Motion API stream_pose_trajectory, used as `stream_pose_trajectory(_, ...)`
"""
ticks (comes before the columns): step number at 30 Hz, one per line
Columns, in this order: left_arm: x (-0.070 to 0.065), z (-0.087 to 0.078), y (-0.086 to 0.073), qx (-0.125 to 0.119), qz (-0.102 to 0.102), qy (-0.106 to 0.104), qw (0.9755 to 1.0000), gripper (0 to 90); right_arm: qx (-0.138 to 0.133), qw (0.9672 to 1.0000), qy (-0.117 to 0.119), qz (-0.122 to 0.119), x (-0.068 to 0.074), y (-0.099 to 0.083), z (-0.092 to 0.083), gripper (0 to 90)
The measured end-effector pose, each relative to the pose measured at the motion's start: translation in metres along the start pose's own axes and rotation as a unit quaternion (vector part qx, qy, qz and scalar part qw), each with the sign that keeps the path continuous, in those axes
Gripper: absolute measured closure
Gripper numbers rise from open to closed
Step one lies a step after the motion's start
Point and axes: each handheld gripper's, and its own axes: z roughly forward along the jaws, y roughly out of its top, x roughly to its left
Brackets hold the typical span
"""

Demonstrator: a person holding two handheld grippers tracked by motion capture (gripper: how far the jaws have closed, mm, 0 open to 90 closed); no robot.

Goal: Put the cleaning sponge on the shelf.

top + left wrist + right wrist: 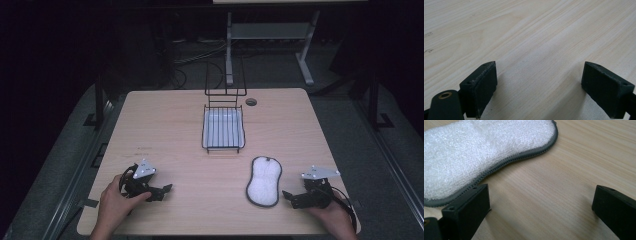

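Pale woodgrain table (165,125): far, black wire rack (223,129). Near right, fluffy white grey-edged pad (263,181) beside right gripper (291,197), jaws apart. Left gripper (166,191), jaws apart, empty.

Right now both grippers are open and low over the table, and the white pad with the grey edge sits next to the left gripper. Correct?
Not quite: the white pad lies beside the right gripper, not the left gripper. The high view shows it, and the right gripper view has the pad by its jaw. The rest holds: both are open, low over the table.
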Motion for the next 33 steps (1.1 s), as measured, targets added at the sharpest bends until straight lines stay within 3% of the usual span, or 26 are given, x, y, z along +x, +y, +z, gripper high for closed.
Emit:
stream_pose_trajectory(10,0.0,0.0,0.0,-0.001,-0.001,0.0,1.0,12.6,0.001,1.0,-0.002,0.001,0.0,0.001,0.0,1.2)
stream_pose_trajectory(13,0.0,0.0,0.0,0.0,-0.001,0.0,1.0,12.6,0.01,0.9999,-0.007,0.009,-0.002,0.003,-0.004,12.4)
stream_pose_trajectory(19,0.0,0.0,0.0,0.0,-0.001,0.001,1.0,12.6,0.005,0.9998,0.0,0.02,-0.005,0.007,-0.013,23.2)
stream_pose_trajectory(20,0.0,0.0,0.0,0.0,-0.001,0.001,1.0,12.7,0.001,0.9997,0.008,0.021,-0.005,0.011,-0.017,34.3)
stream_pose_trajectory(27,0.0,0.0,0.0,0.0,0.0,0.001,1.0,12.7,-0.002,0.9996,0.026,0.013,-0.004,0.023,-0.018,66.5)
stream_pose_trajectory(28,0.0,0.0,0.0,0.0,-0.001,0.0,1.0,12.7,-0.002,0.9996,0.026,0.013,-0.004,0.023,-0.018,66.5)
stream_pose_trajectory(29,0.0,0.0,0.0,0.0,0.0,0.001,1.0,12.7,-0.002,0.9996,0.028,0.009,-0.004,0.027,-0.018,76.8)
stream_pose_trajectory(31,0.0,0.0,0.0,0.0,0.0,0.001,1.0,12.7,-0.007,0.9997,0.02,0.007,-0.005,0.03,-0.019,86.9)
stream_pose_trajectory(33,0.0,0.0,0.0,0.0,-0.001,0.0,1.0,12.7,-0.01,0.9996,0.021,0.013,-0.008,0.036,-0.018,89.6)
